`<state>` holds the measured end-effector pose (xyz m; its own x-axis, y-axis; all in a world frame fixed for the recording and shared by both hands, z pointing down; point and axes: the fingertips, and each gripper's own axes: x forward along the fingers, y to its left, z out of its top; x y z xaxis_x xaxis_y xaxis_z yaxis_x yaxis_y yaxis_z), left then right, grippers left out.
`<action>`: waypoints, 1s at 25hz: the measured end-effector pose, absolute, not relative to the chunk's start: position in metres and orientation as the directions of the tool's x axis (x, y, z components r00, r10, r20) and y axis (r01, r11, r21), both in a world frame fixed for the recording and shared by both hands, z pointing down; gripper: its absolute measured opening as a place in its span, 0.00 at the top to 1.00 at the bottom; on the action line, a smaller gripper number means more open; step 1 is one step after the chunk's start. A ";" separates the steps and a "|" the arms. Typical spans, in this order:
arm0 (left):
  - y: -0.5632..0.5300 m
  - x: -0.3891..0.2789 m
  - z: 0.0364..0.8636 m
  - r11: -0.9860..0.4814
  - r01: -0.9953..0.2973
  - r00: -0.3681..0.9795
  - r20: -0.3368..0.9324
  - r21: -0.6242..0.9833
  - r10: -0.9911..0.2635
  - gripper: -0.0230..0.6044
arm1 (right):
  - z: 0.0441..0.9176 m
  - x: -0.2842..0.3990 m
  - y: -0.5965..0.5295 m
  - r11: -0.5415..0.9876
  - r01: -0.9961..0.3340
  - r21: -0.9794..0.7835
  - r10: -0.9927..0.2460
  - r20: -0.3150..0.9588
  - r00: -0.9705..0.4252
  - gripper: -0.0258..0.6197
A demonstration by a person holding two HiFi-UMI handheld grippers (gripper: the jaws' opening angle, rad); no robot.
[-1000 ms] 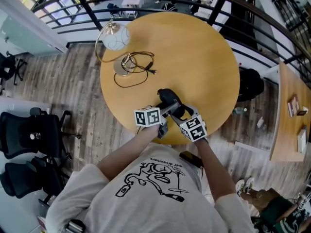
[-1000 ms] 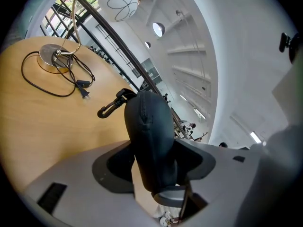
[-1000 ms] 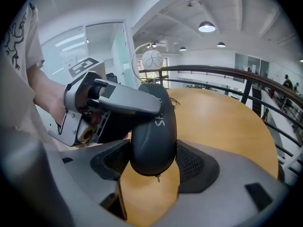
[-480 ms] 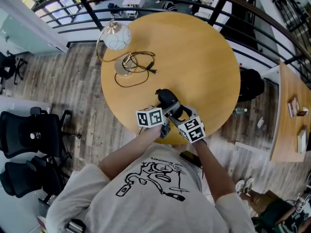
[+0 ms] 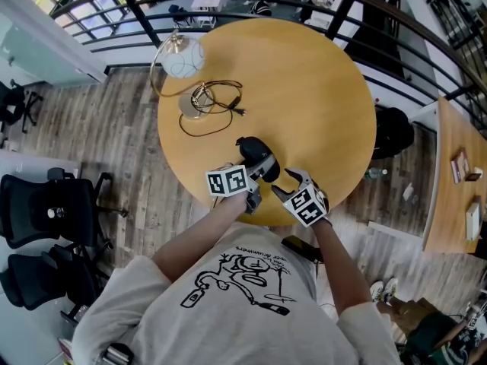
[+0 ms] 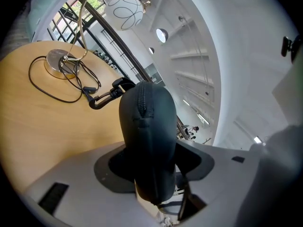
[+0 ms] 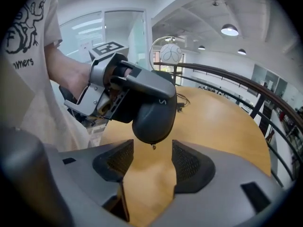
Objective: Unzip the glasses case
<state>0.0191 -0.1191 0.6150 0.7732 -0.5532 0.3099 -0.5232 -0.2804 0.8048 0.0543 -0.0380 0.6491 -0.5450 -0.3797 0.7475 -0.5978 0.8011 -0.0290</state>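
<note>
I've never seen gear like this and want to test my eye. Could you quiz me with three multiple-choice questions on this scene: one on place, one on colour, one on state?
1. Where is the glasses case?
A) between the left gripper's jaws
B) on the floor
C) under the lamp

2. What colour is the case?
A) red
B) white
C) black

3. How do the right gripper's jaws stand?
A) clamped on the cable
B) apart, gripping nothing
C) shut tight

Answers:
1 A: the left gripper view shows its pads pressing on the case.
2 C: it is black in every view.
3 B: the pads are bare, with the case just beyond them.
Both grippers' jaws have just been closing slightly.
</note>
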 end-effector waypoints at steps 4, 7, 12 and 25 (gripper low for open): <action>-0.116 0.025 0.610 -0.284 -0.492 0.792 0.289 0.823 -0.537 0.57 | 0.660 0.054 -0.037 0.817 -0.575 0.032 -0.381 0.780 -0.497 0.78; -0.115 0.026 0.608 -0.278 -0.478 0.798 0.280 0.833 -0.533 0.57 | 0.665 0.054 -0.039 0.817 -0.574 0.049 -0.385 0.788 -0.481 0.81; -0.113 0.026 0.608 -0.284 -0.478 0.804 0.283 0.831 -0.523 0.58 | 0.668 0.054 -0.036 0.829 -0.555 0.076 -0.388 0.792 -0.472 0.90; -0.105 0.031 0.614 -0.351 -0.501 0.834 0.333 0.791 -0.440 0.61 | 0.676 0.062 -0.036 0.860 -0.483 0.163 -0.385 0.828 -0.407 0.92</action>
<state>0.0312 -0.1045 0.6142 0.8340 -0.4396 0.3333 -0.5011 -0.3509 0.7910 0.0619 -0.0363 0.6762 -0.4066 -0.3853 0.8284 -0.4826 0.8605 0.1634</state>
